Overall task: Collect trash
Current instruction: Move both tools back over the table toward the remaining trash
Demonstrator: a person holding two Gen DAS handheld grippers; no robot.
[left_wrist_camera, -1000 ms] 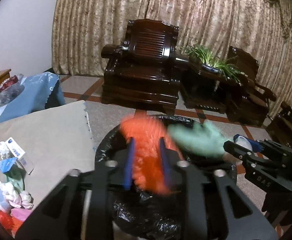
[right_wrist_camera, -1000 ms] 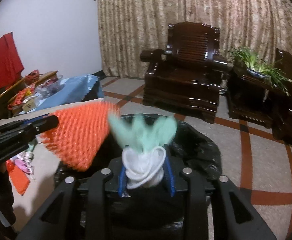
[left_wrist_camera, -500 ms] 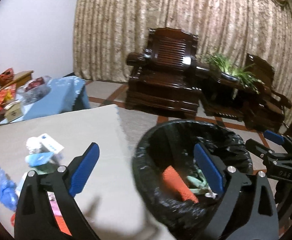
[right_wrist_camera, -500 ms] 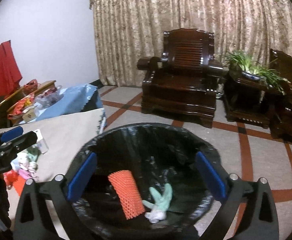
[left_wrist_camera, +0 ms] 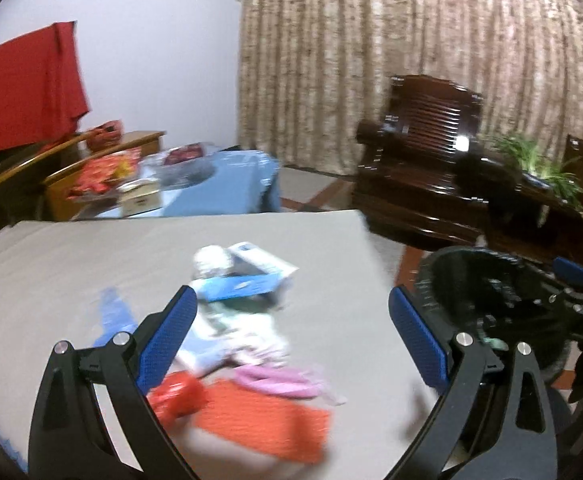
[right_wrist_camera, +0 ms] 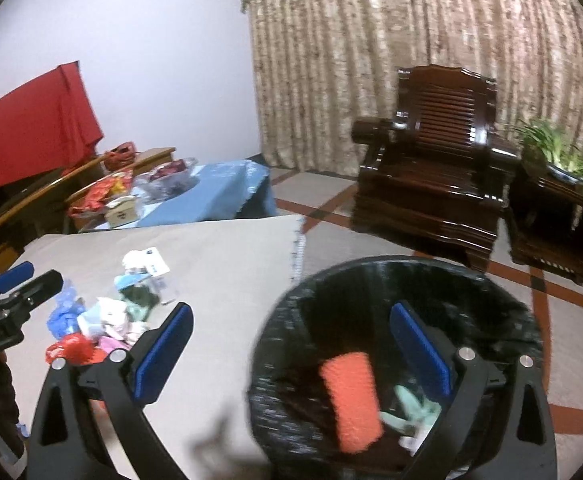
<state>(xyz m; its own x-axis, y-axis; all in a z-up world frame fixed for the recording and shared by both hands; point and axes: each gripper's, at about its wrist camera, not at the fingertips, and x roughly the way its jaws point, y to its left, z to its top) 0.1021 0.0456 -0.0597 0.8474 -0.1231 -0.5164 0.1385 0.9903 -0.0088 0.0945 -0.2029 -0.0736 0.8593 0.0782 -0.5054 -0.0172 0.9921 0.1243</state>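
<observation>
I take the beige cloth-covered table (left_wrist_camera: 71,264) as my landmark; it fills the lower left of both wrist views. Beyond its far edge hangs the tan patterned curtain (right_wrist_camera: 371,60), with the dark carved wooden armchair (right_wrist_camera: 431,176) in front of it. Past the table's far left corner stands a lower table under a blue cloth (right_wrist_camera: 219,192).

Just off the table's right edge, on the floor, sits the round bin lined with a black plastic bag (right_wrist_camera: 287,320). Inside it I can see an orange ribbed foam sleeve (right_wrist_camera: 351,400) and, beside that, a pale green scrap (right_wrist_camera: 411,404).

The trash pile (left_wrist_camera: 235,320) lies on the table, toward its near left part: a white and blue carton (left_wrist_camera: 259,264) at the far side, a blue wrapper (left_wrist_camera: 235,286) just in front of it, pink scraps (left_wrist_camera: 275,380) nearer me, then a flat orange mesh sheet (left_wrist_camera: 263,424) and a red crumpled piece (left_wrist_camera: 175,396) at the near edge. Blur hides finer detail.

My left gripper (left_wrist_camera: 291,332) hangs above the pile, jaws spread wide with nothing between the pads. My right gripper (right_wrist_camera: 291,348) straddles the table's right edge and the bin rim, also spread wide and empty. Both have just been opening.
</observation>
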